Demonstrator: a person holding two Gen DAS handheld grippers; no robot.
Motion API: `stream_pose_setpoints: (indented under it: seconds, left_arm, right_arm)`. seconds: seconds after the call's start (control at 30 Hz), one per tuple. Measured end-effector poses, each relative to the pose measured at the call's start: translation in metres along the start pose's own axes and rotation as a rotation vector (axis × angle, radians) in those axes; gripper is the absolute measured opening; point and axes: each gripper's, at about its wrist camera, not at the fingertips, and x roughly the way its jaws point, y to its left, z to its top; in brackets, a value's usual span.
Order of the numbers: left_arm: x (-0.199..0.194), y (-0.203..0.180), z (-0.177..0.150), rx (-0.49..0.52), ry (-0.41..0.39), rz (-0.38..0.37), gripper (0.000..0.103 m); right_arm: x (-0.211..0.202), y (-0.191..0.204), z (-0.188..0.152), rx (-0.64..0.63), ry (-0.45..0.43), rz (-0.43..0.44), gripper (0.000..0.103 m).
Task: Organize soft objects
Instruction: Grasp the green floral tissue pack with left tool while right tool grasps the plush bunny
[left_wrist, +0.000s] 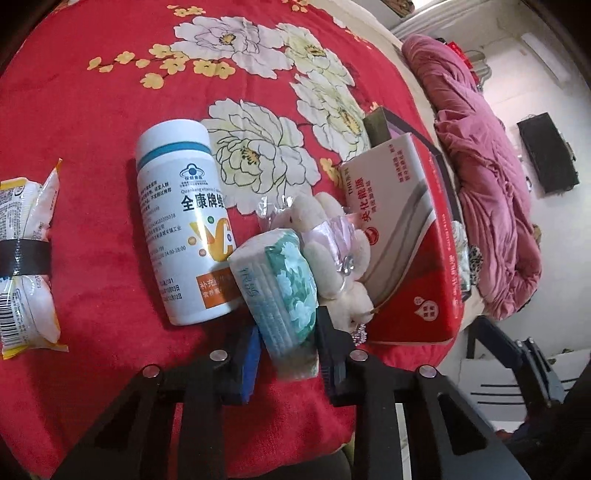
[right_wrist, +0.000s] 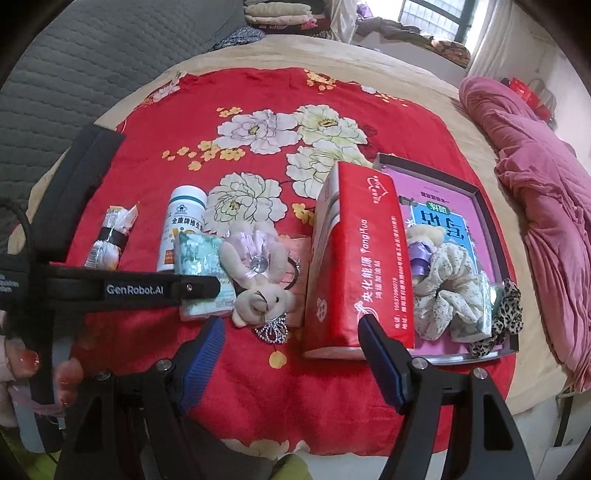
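A soft tissue pack (left_wrist: 284, 280) with a green flower print lies on the red flowered blanket (left_wrist: 92, 184), and my left gripper (left_wrist: 288, 354) is shut on its near end. A cream plush bear (left_wrist: 332, 251) in a pink ribbon leans against the pack's right side. In the right wrist view the pack (right_wrist: 201, 258) and the bear (right_wrist: 258, 280) lie side by side, with the left gripper (right_wrist: 199, 286) reaching in from the left. My right gripper (right_wrist: 291, 358) stands open over the blanket, its right finger just before the near end of a red tissue box (right_wrist: 351, 258).
A white supplement bottle (left_wrist: 181, 221) and a taped snack packet (left_wrist: 26, 266) lie left of the pack. Right of the box, a dark-rimmed tray (right_wrist: 424, 170) holds a small bear (right_wrist: 424, 236), a floral scrunchie (right_wrist: 447, 291) and a leopard scrunchie (right_wrist: 506, 314). A pink quilt (right_wrist: 535, 192) lies far right.
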Motion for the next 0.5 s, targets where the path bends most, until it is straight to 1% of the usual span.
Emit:
stream_pose_setpoints:
  seconds: [0.1,0.2,0.43,0.5]
  left_arm:
    - [-0.004,0.002,0.000,-0.004,0.001,-0.025,0.026]
    - [-0.020,0.005,-0.001,-0.024,-0.025,-0.051,0.026]
    - [-0.074,0.013,0.006,-0.016,-0.116,-0.040,0.025]
    - [-0.084,0.018,0.010,-0.019,-0.132,-0.041,0.025]
  right_arm:
    - [0.006,0.009,0.003,-0.037,0.012,-0.005,0.074]
    - [0.012,0.016,0.007,-0.064,0.022,-0.005,0.074]
    - [0.037,0.040,0.021,-0.150,0.068,-0.010,0.074]
    - [0.049,0.048,0.025,-0.171,0.083,-0.030,0.074]
